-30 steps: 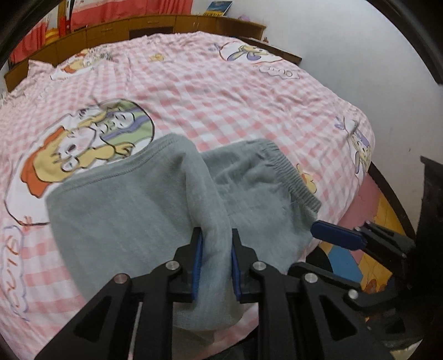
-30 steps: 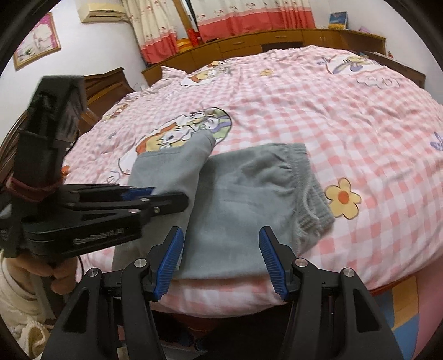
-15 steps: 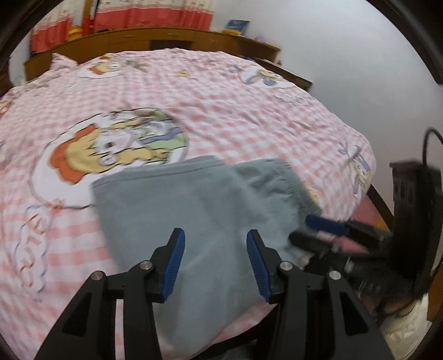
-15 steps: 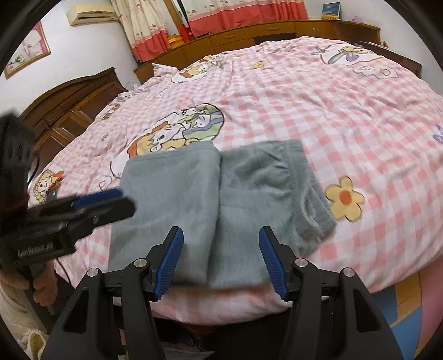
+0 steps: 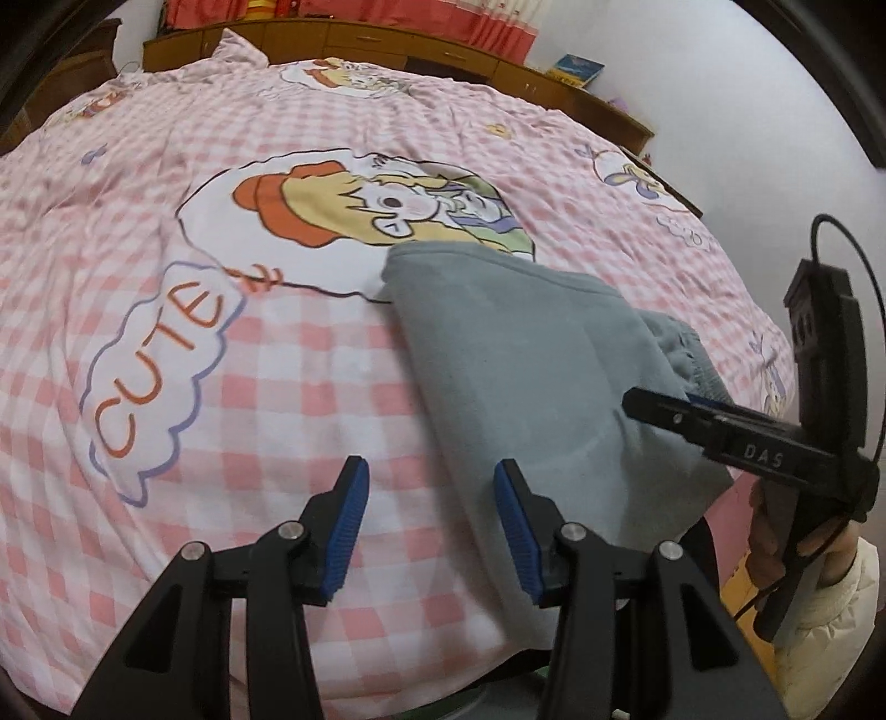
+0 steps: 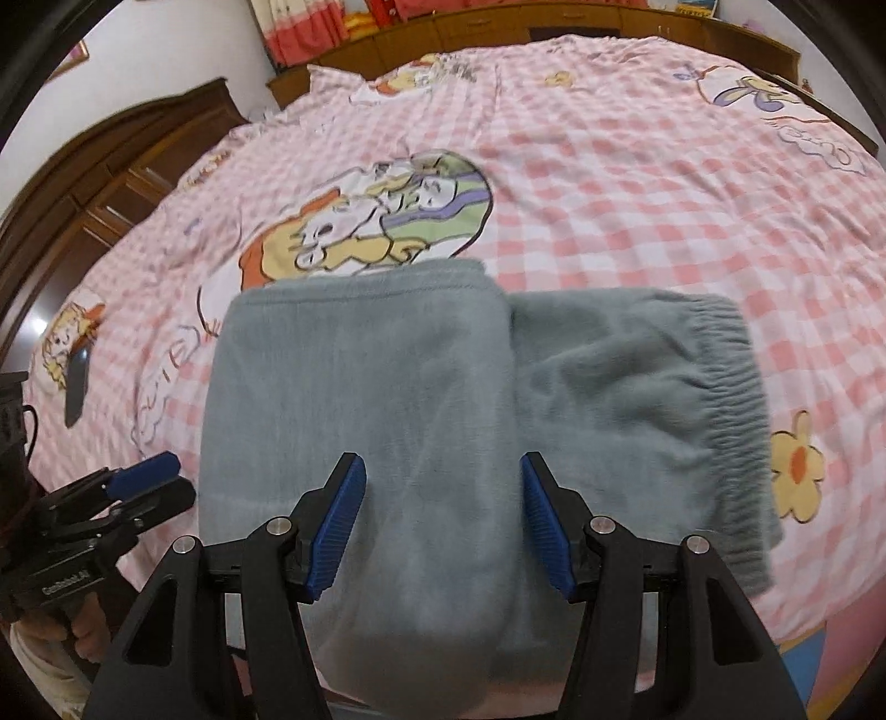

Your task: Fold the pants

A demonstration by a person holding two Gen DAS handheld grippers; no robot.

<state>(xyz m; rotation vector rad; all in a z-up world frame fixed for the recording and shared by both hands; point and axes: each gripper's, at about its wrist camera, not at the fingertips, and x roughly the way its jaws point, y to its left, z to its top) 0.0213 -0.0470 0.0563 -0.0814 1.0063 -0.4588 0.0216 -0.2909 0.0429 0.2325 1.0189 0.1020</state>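
Note:
The grey pants [image 6: 360, 387] lie folded on the bed near its front edge, one layer laid over the other, with the elastic waistband [image 6: 736, 399] at the right. My right gripper [image 6: 443, 520] hovers open over the top layer, its pads pressing nothing. In the left wrist view the pants [image 5: 526, 376] lie to the right. My left gripper [image 5: 429, 526] stands open over the checked cover at their left edge, with nothing between its fingers. Each gripper shows in the other's view: the right gripper [image 5: 659, 407] above the pants, the left gripper [image 6: 149, 476] beside them.
The bed cover [image 5: 166, 166] is pink checked with a cartoon print [image 5: 354, 205] just beyond the pants. A wooden cabinet [image 6: 554, 22] runs along the far wall and a dark wardrobe [image 6: 111, 166] stands at the left. A hand in a white sleeve [image 5: 830, 559] holds the right gripper.
My left gripper let go of the pant fabric, opened and swung left off the pants. The lifted layer now lies flat. My right gripper moved in over the pants.

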